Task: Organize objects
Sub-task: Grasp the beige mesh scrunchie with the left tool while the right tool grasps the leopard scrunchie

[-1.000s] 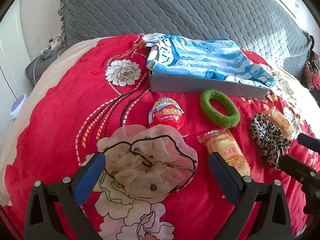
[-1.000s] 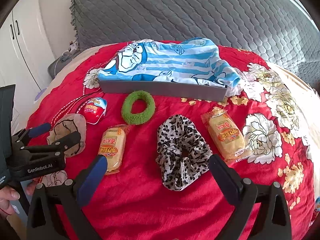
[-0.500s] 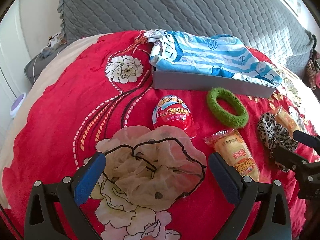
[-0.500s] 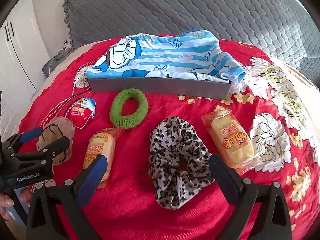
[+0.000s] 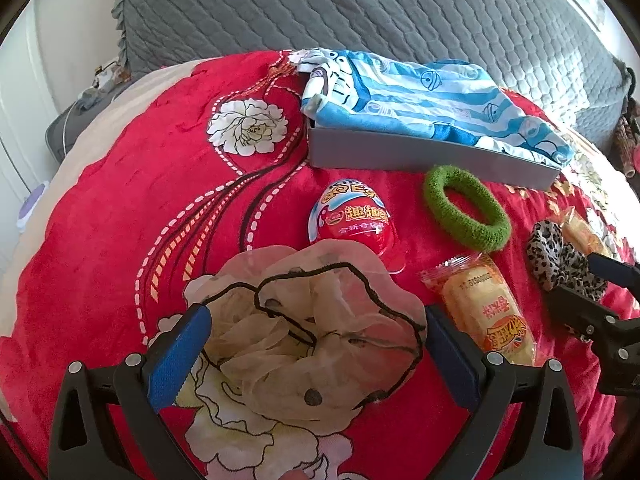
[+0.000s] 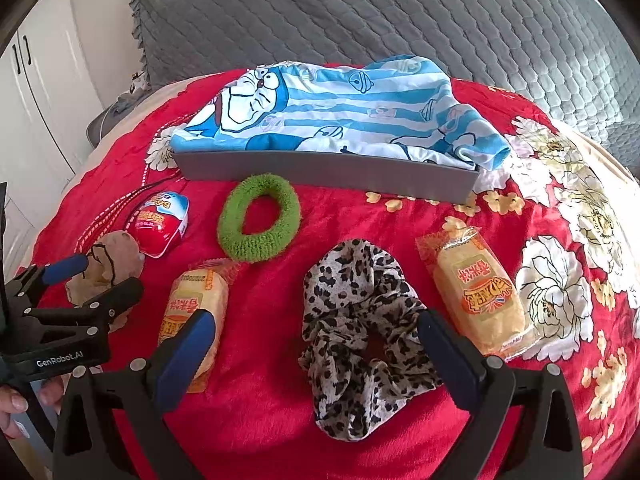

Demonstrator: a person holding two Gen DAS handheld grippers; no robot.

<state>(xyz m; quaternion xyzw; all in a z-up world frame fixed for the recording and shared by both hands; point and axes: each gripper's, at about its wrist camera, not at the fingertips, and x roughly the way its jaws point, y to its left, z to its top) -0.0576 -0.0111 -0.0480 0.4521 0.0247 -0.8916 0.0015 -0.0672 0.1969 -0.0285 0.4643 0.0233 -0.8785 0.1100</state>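
Your left gripper (image 5: 312, 344) spread around beige scrunchie (image 5: 316, 332), right gripper (image 6: 316, 344) spread around leopard scrunchie (image 6: 360, 328), second snack pack (image 6: 476, 292) right of it, clear only in right view.

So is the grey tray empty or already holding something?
Holding something: a blue striped cartoon cloth fills the grey tray, spilling over its right end.

Bedspread (image 6: 280, 420): plush red cloth, soft nap, printed flowers
Headboard cover (image 6: 360, 12): grey quilted cloth, matt
Tray (image 6: 320, 170): grey, smooth, matt
Folded towel (image 6: 340, 116): blue-striped cloth, soft, printed
Green ring (image 6: 258, 222): fuzzy terry cloth, rough
Leopard scrunchie (image 6: 360, 332): thin crinkled cloth, slight sheen
Beige scrunchie (image 5: 304, 340): sheer gauzy cloth, dark stitched edge
Toy egg (image 5: 352, 220): glossy plastic, foil-like print
Snack packs (image 6: 476, 292): clear shiny plastic wrap
Gripper frames (image 6: 312, 344): black matt plastic; blue smooth pads
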